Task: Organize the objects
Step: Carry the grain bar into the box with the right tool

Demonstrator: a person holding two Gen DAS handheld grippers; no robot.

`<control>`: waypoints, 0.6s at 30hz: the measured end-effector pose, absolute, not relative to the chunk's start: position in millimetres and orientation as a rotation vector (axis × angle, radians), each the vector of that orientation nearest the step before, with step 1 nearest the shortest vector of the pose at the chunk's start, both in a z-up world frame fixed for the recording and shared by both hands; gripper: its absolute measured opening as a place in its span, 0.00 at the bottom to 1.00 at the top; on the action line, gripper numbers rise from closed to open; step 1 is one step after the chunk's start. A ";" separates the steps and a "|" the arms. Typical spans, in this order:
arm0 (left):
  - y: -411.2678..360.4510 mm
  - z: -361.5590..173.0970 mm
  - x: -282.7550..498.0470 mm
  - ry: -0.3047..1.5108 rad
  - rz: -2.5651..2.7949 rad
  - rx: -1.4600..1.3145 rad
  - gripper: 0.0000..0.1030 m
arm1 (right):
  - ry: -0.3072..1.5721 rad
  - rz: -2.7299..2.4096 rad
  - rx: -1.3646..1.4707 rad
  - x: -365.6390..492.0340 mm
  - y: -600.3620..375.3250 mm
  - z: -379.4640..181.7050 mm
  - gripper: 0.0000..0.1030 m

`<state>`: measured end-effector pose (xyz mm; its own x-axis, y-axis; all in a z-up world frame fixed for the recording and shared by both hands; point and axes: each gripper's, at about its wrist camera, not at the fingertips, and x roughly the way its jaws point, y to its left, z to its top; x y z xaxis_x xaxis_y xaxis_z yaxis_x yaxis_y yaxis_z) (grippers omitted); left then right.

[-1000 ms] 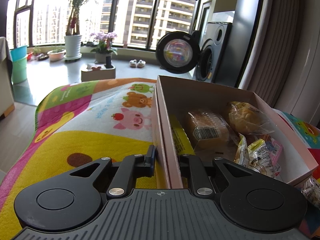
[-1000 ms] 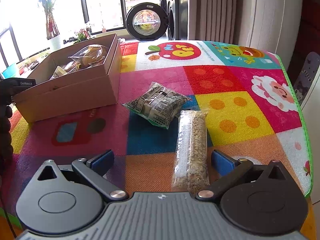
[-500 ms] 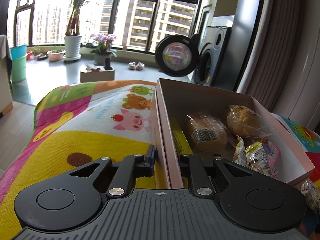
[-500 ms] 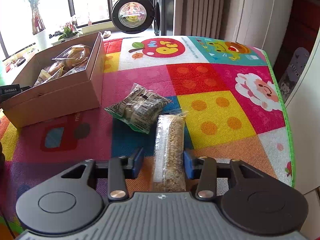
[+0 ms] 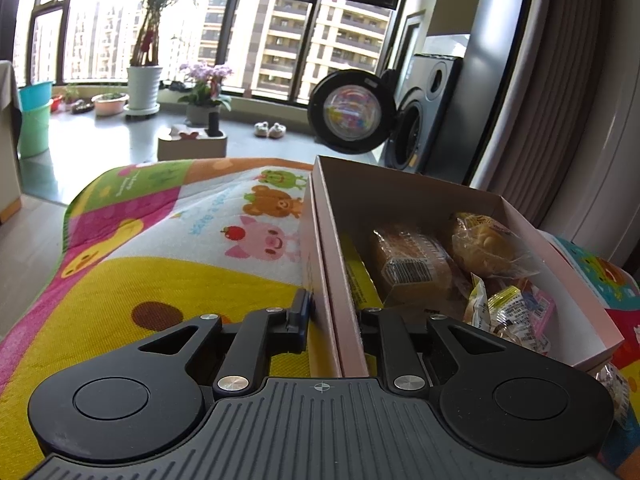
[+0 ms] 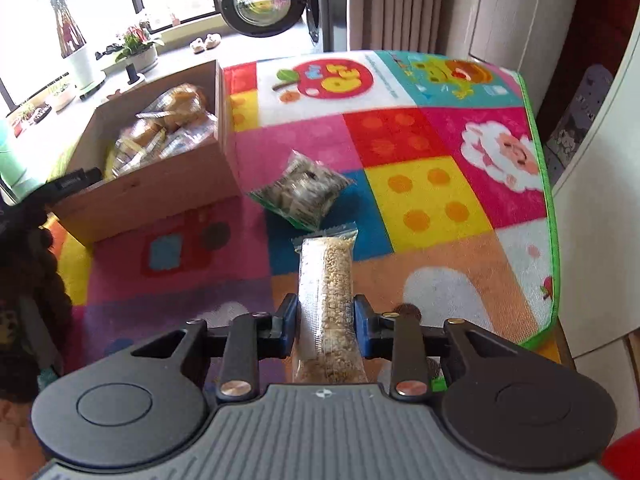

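A long clear pack of grain bar [image 6: 327, 280] is clamped in my right gripper [image 6: 325, 320], lifted above the colourful mat. Just beyond it a green-edged snack bag [image 6: 304, 192] lies on the mat. The cardboard box [image 6: 160, 184] sits at the left, filled with wrapped buns and sweets. In the left wrist view my left gripper [image 5: 334, 316] is shut on the box's near wall [image 5: 340, 304], one finger outside and one inside. Inside the box lie a wrapped bun [image 5: 412, 268], a second bun [image 5: 488, 244] and small sweet packets [image 5: 516, 312].
The mat [image 6: 440, 200] covers a table whose right edge [image 6: 548, 240] drops off beside a white cabinet. An open washing-machine door [image 5: 352, 112] and potted plants [image 5: 144, 80] stand on the floor far behind. Dark hair of a person [image 6: 32, 280] fills the left side.
My right gripper closed on the grain bar pack and raised it off the mat, the view tilting higher. The left gripper stayed clamped on the box wall.
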<state>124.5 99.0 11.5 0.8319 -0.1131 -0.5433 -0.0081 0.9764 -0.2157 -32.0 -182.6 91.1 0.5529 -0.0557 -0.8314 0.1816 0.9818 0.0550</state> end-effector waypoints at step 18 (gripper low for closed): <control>99.7 10.6 124.1 0.589 -0.059 -0.224 0.18 | 0.916 0.131 0.034 167.1 -27.6 126.9 0.28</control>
